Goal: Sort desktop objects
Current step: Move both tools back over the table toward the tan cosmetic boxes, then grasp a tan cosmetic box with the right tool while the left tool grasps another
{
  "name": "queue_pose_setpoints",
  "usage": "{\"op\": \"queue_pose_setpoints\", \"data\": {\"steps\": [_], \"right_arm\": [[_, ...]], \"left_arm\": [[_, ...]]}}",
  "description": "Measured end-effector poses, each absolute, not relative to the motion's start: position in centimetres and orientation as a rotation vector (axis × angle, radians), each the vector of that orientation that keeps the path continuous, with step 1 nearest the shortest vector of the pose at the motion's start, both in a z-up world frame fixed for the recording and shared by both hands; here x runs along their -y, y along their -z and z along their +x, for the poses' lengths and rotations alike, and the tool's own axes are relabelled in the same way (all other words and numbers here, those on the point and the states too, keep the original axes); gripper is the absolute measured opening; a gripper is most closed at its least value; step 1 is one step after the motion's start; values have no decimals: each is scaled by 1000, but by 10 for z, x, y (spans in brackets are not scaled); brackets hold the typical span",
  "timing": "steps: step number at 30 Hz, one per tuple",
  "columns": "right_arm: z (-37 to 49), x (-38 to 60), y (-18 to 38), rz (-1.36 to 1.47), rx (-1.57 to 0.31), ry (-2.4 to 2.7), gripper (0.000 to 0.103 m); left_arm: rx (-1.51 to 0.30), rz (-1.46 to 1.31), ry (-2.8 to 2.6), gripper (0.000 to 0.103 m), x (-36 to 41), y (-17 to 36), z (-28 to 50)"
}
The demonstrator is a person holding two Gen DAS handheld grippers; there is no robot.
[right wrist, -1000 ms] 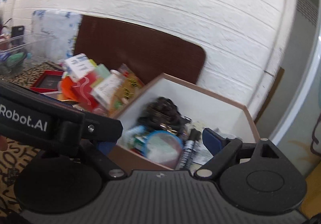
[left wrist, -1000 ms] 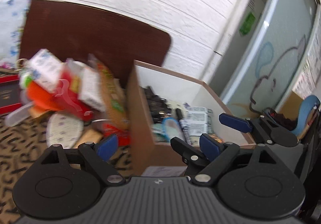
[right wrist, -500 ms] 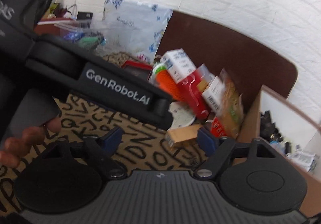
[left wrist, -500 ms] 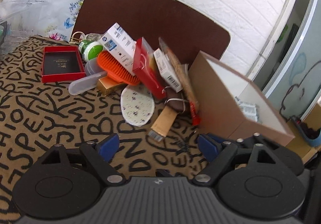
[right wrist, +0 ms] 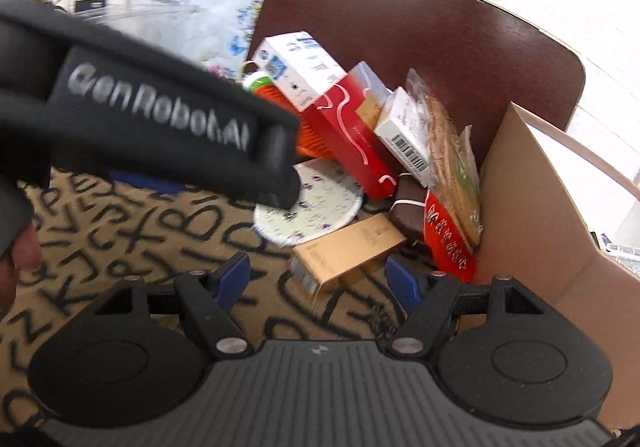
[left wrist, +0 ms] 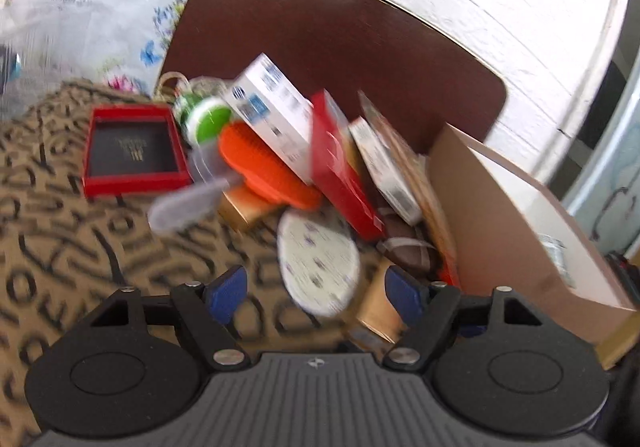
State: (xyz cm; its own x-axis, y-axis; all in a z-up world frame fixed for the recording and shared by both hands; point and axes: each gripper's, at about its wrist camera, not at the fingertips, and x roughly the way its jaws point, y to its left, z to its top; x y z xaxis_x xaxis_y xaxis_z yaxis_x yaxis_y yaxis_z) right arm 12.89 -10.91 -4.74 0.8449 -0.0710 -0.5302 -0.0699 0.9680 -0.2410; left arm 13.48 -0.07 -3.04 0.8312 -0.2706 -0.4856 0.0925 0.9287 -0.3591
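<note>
I have both tongs over the bench (left wrist: pixel 60 231), which wears a tan cloth printed with black letters; the left tongs (left wrist: pixel 316 297) stand spread with nothing pinched, their jaws having just been closing, and the white oval pad (left wrist: pixel 318 261) with small purple flecks lies just ahead between the blue pads; the right tongs (right wrist: pixel 316 281) are likewise spread and empty, having just narrowed a little, with the near end of the gold box (right wrist: pixel 346 247) just ahead between their tips. From my right camera the left tool's black body crosses the upper left of the view. The things to sort sit heaped against the outer wall of the cardboard box (left wrist: pixel 500 231): a white carton (left wrist: pixel 272 115) on top, a red box (left wrist: pixel 340 167) leaning beside it, an orange brush (left wrist: pixel 264 171) under the carton, a green-capped bottle (left wrist: pixel 206 119) behind, a barcoded white packet (right wrist: pixel 408 135) and a bag of biscuits (right wrist: pixel 452 159) nearest the cardboard. A red tray (left wrist: pixel 132 151) with a dark inside lies apart on the left; the picture is blurred, so finer print I cannot read.
</note>
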Motion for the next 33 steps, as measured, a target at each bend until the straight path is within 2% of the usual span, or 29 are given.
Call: {"op": "queue_pose_setpoints", "data": {"steps": [1,4,5,16,21,24,27,28,29,30,33], "right_arm": [[133,110,48,-258,-564,6,73],[142,113,52,-267,-565,23,73],[143,114,54,-262,-570,23,73],[153,123,64,-190,-604,-7,73],[159,124,63,-175,-603,-1,74],[163,123,61,-173,-599,0,76],[168,123,60,-174,-599,1,79],[169,124,60,-166,-600,0,79],[169,126,60,-154,-600,-3,78],[168,128,60,-144,-595,5,63],[166,132,57,-121,-603,14,50]], "left_arm": [[-552,-311,183,75,-1,32,143],[-551,-228,161,60,-6,38,167],[-563,-208,160,59,-8,41,174],[-553,-109,178,59,-7,53,218],[-563,-78,182,66,-5,56,230],[-585,-79,181,73,-4,60,237],[-597,-107,180,75,-5,63,246],[-601,-105,174,71,-5,62,247],[-603,-100,146,56,-3,61,246],[-617,-83,127,51,-2,60,245],[-624,-76,149,43,0,57,233]]}}
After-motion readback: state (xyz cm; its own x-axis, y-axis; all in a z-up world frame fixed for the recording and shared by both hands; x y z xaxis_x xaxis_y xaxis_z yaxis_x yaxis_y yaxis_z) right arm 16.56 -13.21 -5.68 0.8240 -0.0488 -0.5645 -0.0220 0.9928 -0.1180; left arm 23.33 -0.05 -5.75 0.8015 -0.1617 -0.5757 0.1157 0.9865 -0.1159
